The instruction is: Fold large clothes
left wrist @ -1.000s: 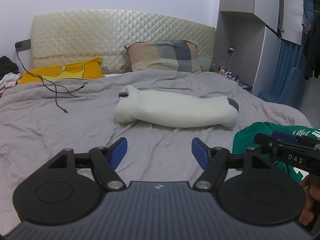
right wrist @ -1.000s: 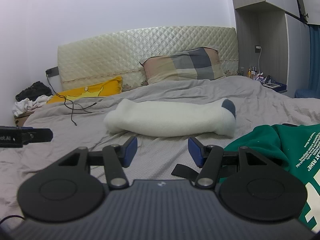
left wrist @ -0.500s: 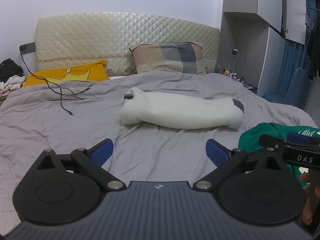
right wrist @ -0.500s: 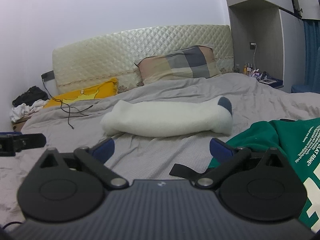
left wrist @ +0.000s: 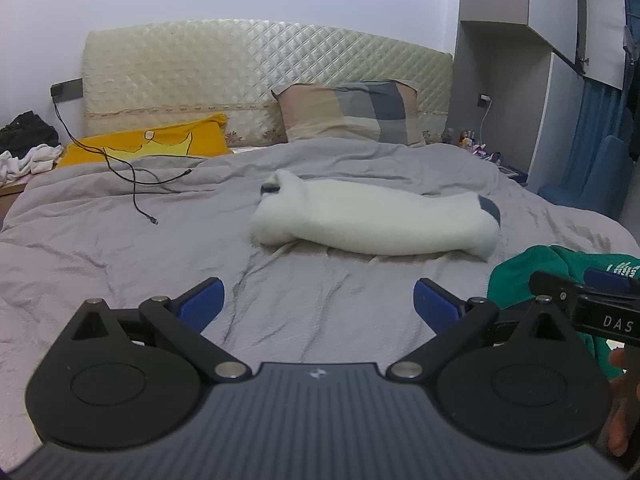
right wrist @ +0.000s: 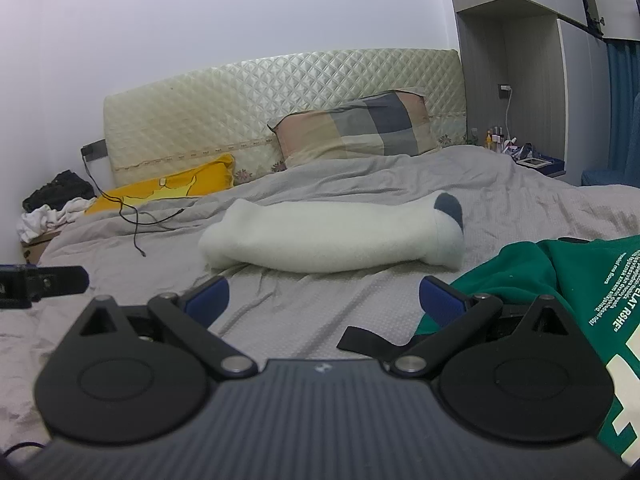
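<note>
A folded white fleece garment [left wrist: 372,220] with a grey patch lies in the middle of the grey bed [left wrist: 120,240]; it also shows in the right wrist view [right wrist: 332,236]. A crumpled green sweatshirt [right wrist: 580,280] with white lettering lies at the right, seen at the left wrist view's right edge [left wrist: 532,276]. My left gripper [left wrist: 318,300] is open and empty above the bedspread, in front of the white garment. My right gripper [right wrist: 324,300] is open and empty, its right finger [right wrist: 440,300] beside the green sweatshirt's edge.
A checked pillow [left wrist: 352,112] and a yellow pillow [left wrist: 152,144] lie against the quilted headboard [left wrist: 240,72]. A black cable [left wrist: 136,184] trails over the bed's left side. A clothes pile [right wrist: 52,204] sits far left. A wardrobe [left wrist: 504,92] and bedside clutter [right wrist: 520,156] stand at right.
Both grippers have opened wide from a narrower gap. Both have shifted slightly, with the white garment now a little more to the right in view.
</note>
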